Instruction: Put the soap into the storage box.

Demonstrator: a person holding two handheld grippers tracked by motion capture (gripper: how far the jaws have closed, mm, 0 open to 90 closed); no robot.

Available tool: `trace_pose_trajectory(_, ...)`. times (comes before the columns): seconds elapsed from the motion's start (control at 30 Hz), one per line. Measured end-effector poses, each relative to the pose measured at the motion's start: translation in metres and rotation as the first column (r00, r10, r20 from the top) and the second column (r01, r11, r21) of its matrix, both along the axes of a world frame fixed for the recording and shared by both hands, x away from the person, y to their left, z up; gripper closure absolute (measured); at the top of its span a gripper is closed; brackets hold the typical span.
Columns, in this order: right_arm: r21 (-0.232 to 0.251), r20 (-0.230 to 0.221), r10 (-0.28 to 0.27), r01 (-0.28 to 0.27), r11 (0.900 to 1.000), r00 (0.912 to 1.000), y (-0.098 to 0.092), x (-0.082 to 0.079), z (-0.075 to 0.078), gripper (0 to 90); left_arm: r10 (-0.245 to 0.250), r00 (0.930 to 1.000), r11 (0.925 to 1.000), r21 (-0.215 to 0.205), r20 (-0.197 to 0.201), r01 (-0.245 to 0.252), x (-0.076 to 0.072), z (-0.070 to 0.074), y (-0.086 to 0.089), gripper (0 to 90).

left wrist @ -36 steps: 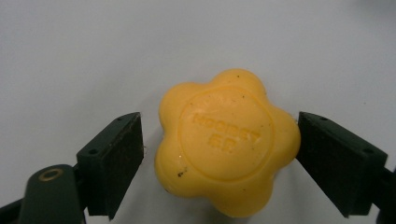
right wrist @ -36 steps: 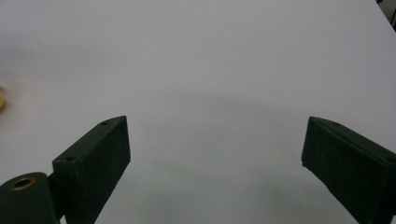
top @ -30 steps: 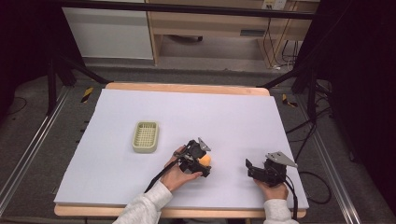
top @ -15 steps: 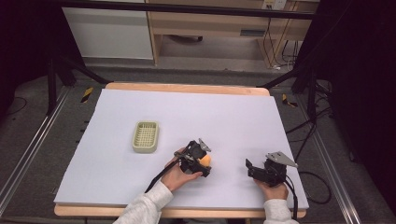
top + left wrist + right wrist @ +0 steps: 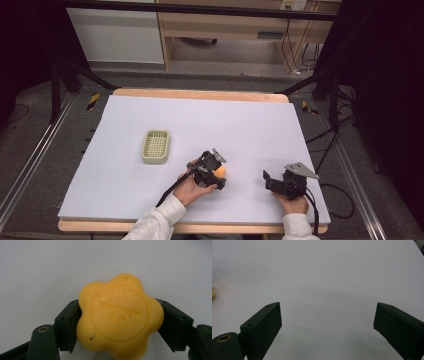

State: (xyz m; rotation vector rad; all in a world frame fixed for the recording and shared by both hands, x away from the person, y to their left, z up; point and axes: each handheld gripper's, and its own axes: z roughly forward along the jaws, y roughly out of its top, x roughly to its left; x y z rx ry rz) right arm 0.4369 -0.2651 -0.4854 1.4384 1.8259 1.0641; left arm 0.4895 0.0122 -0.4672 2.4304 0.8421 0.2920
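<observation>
yellow soap, black jaws, white table
the flower-shaped soap [image 5: 120, 317] is plain yellow with embossed lettering; the small basket [image 5: 156, 146] is pale green, grid-patterned; table cover [image 5: 250, 130] white.

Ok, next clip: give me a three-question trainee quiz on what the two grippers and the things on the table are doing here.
1. What sits between the fingers of the left gripper?
2. True or false: the right gripper holds the pale green slotted plastic basket.
3. Which side of the left gripper does the basket lie on in the high view: A left, B right, C directly behind it?

Key:
1. A yellow flower-shaped soap bar with stamped lettering; both pads press its sides. The jaws have just been closing on it.
2. False. Its fingers stand wide apart with nothing between them, over the bare white table cover.
3. A.
</observation>
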Motion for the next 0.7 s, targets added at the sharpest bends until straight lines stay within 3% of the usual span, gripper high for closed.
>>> trace_pose_trajectory(0.47,0.000,0.002,0.000,0.000,1.000,1.0000,-0.0001,-0.0001,0.0000,8.4,-0.003,1.0000,1.0000,-0.006,0.005,0.003,-0.0038,0.0005,0.0013,26.5)
trace_pose_trajectory(0.7,0.000,0.002,0.001,-0.001,1.000,1.0000,-0.0004,0.0000,-0.0001,8.4,-0.010,0.9998,0.9999,-0.011,0.017,0.010,-0.0067,0.0083,0.0065,26.5)
